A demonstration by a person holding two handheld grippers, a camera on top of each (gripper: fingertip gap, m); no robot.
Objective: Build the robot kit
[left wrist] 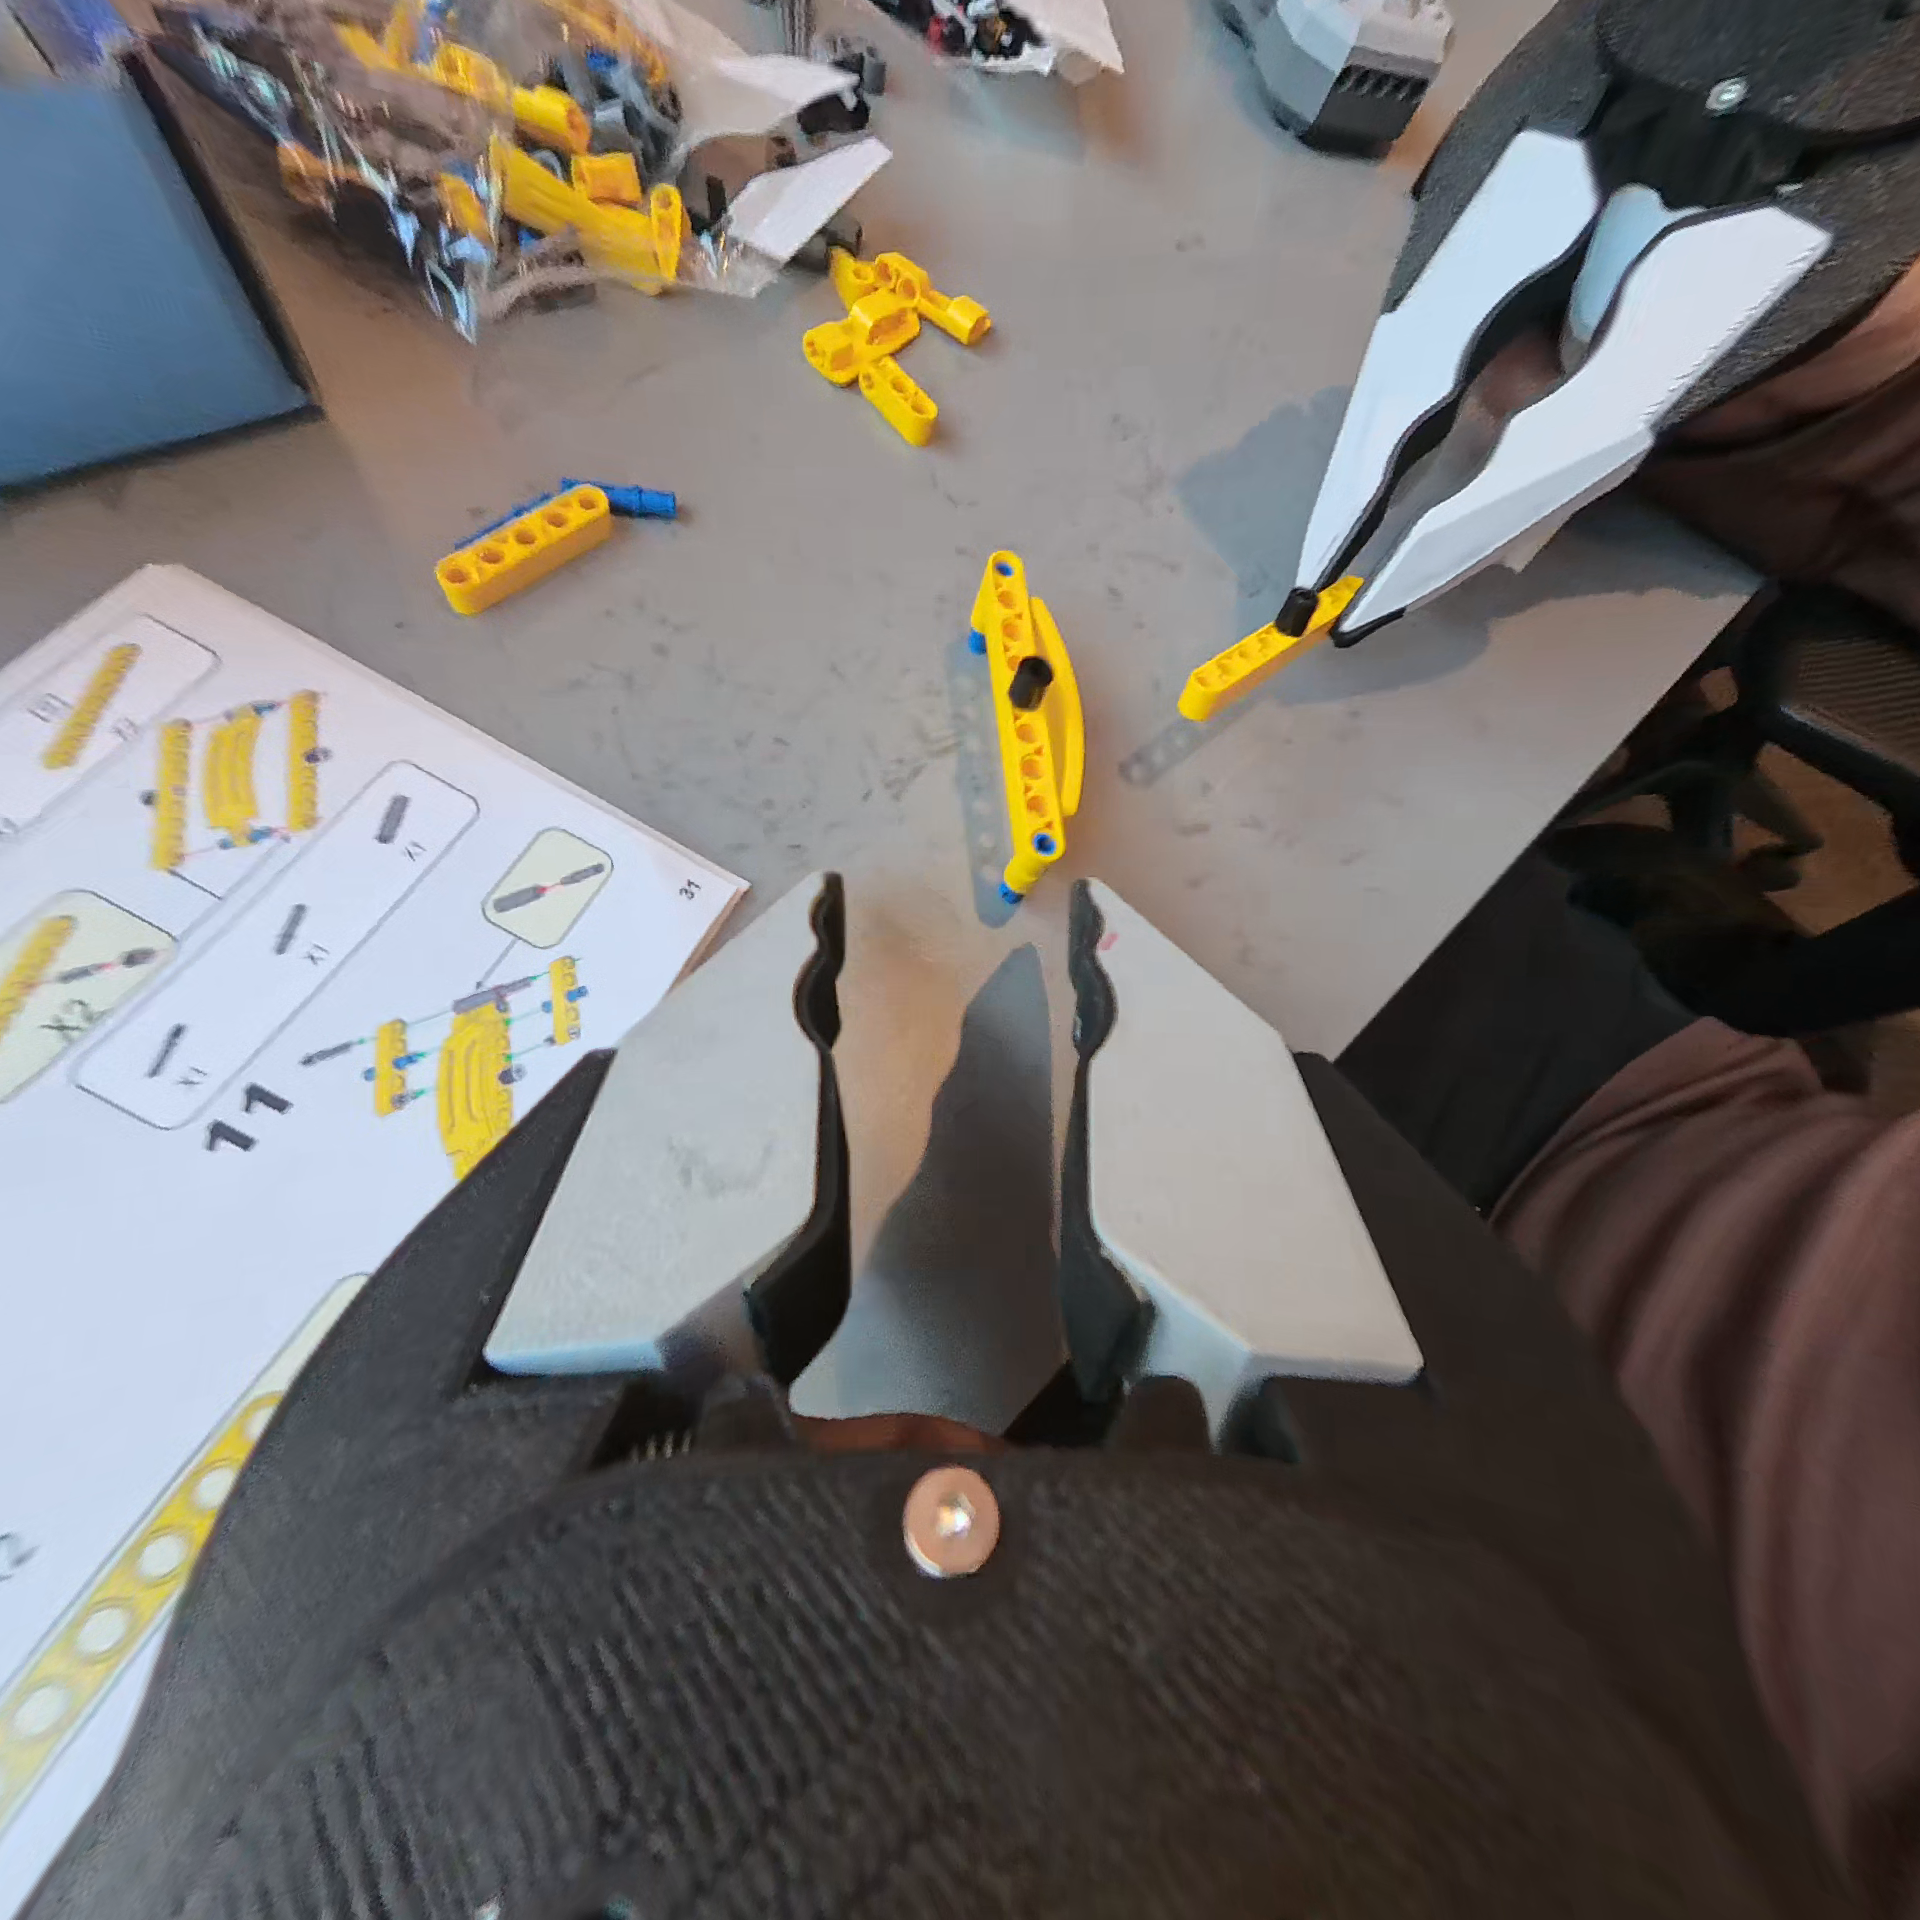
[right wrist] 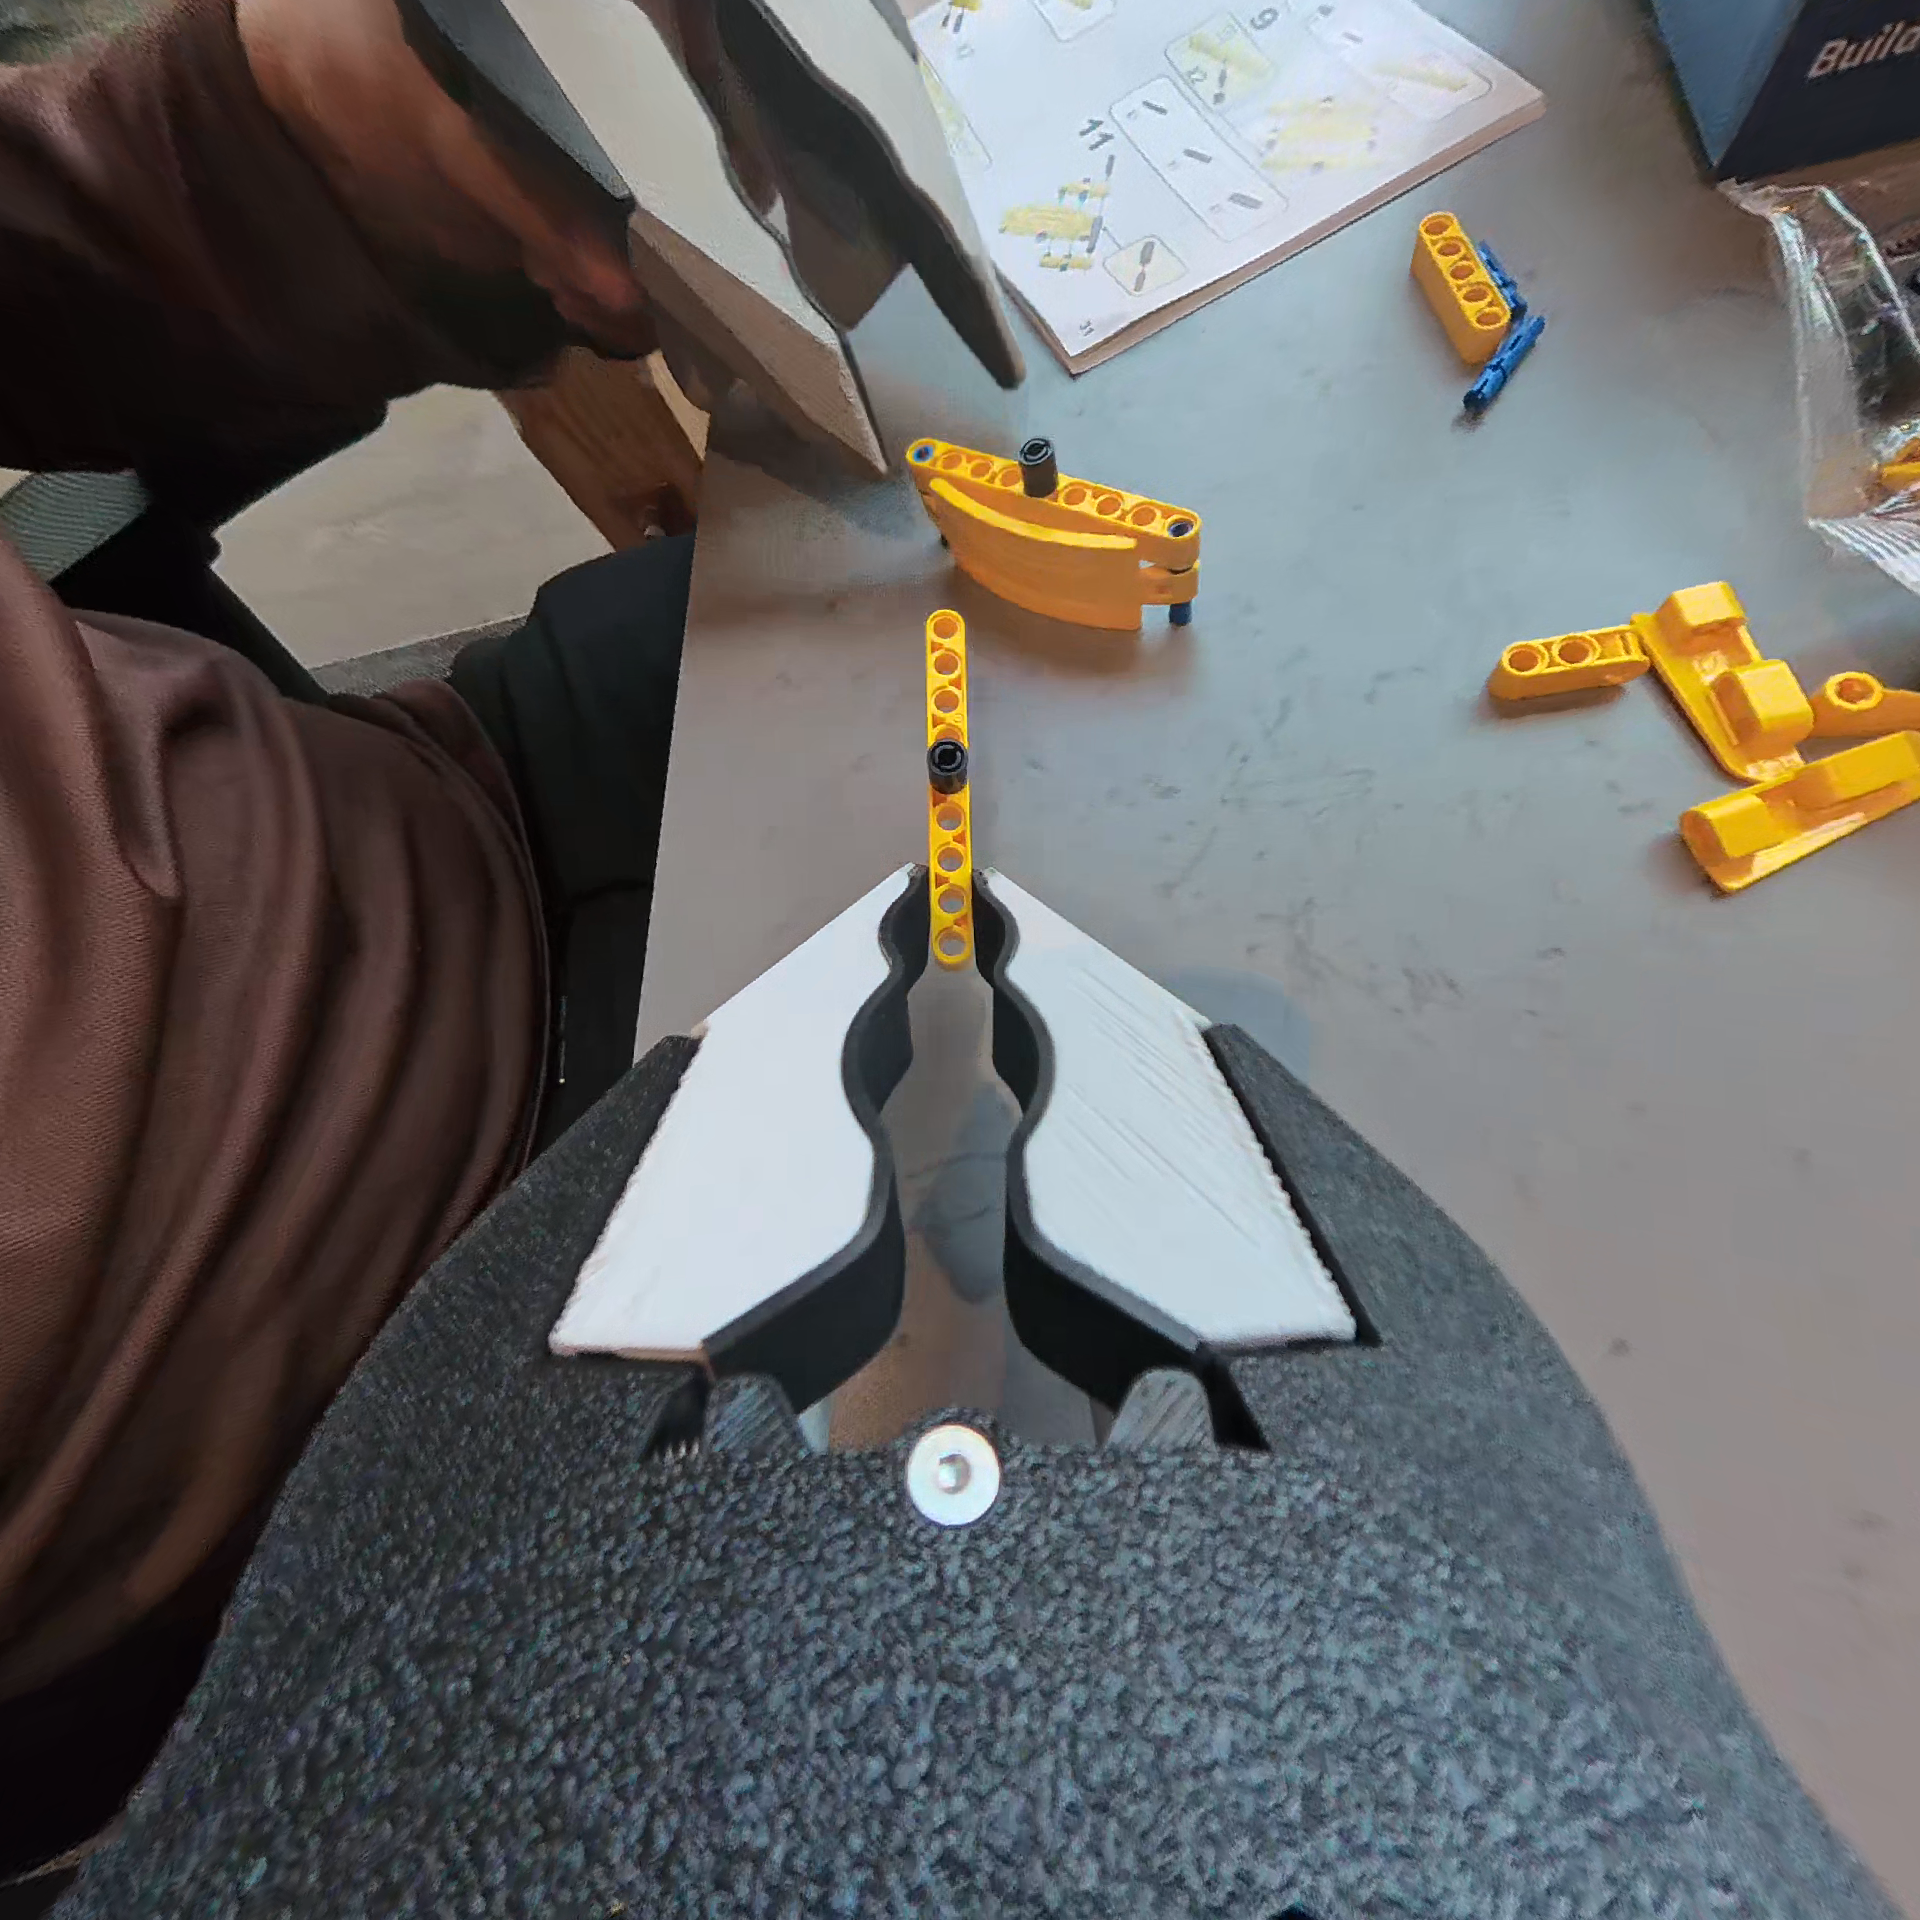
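Writing in sight: an open white instruction booklet printed with step numbers and part diagrams lies flat on the grey desk, left of my left gripper; a dark blue cardboard box at the far corner carries pale lettering, cut off by the frame edge. My left fingers stand apart with nothing between them, their tips just short of the yellow curved-panel assembly with beams, blue pins and a black bushing, which rests on the desk. My right gripper is clamped on one end of a long thin yellow holed beam; the beam juts forward off the desk with a small black bushing pinned at mid-length. Near: a short yellow holed beam beside a blue pin, a cluster of loose yellow pieces, and a clear plastic bag of parts farther back.
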